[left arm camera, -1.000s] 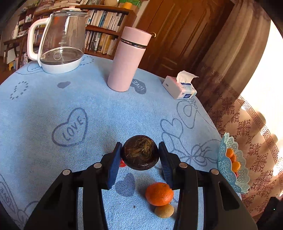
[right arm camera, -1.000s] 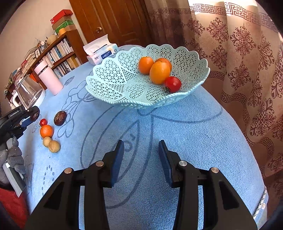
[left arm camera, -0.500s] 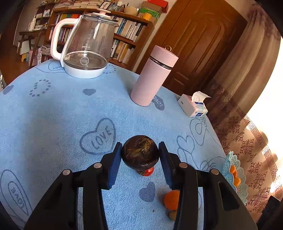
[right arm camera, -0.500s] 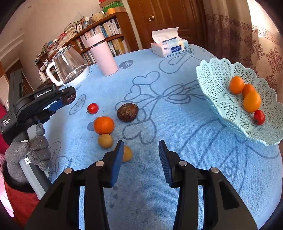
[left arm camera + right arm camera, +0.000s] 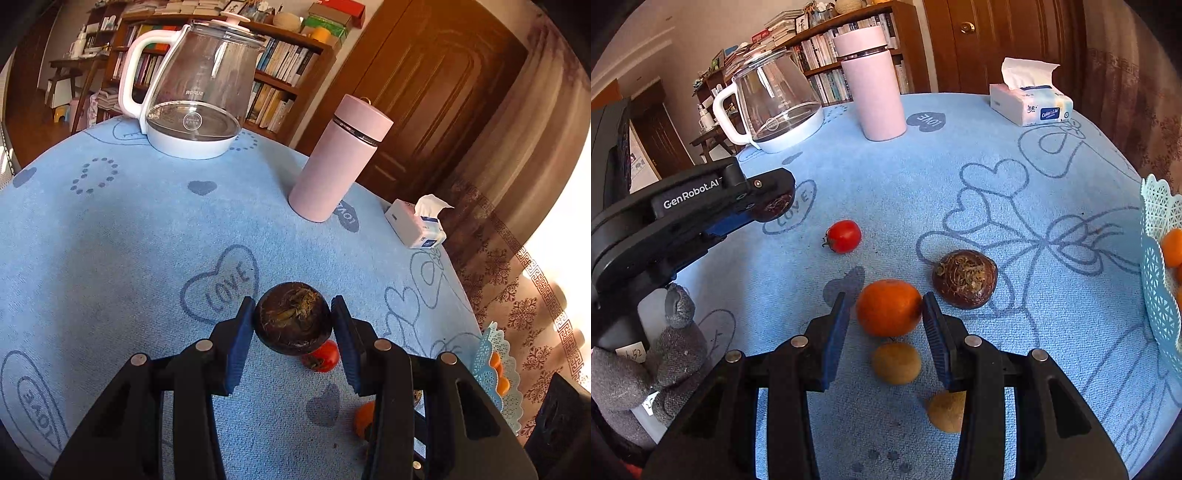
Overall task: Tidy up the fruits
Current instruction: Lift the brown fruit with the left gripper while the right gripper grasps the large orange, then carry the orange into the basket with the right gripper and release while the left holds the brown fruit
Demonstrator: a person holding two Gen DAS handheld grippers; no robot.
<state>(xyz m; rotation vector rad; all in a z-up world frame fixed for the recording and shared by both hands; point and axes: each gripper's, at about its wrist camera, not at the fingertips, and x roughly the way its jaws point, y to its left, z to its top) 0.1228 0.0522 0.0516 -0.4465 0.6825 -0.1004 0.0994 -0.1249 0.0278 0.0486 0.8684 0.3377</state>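
My left gripper [image 5: 293, 325] is shut on a dark brown round fruit [image 5: 293, 317] and holds it above the blue cloth; it also shows in the right wrist view [image 5: 772, 205]. My right gripper [image 5: 885, 321] is open, its fingers either side of an orange [image 5: 888, 307] on the cloth. A red tomato [image 5: 843, 236], a second dark brown fruit [image 5: 964, 278] and two small tan fruits [image 5: 897, 362] lie nearby. The pale blue lattice basket [image 5: 1156, 258] at the right edge holds oranges.
A glass kettle [image 5: 195, 96], a pink flask [image 5: 338, 158] and a tissue box [image 5: 415, 221] stand at the far side of the round table. A curtain hangs beyond the table's right edge. A gloved hand [image 5: 639, 362] holds the left gripper.
The right gripper has swung left from the basket and come down around the orange. The left gripper has lifted and drawn back with the dark fruit.
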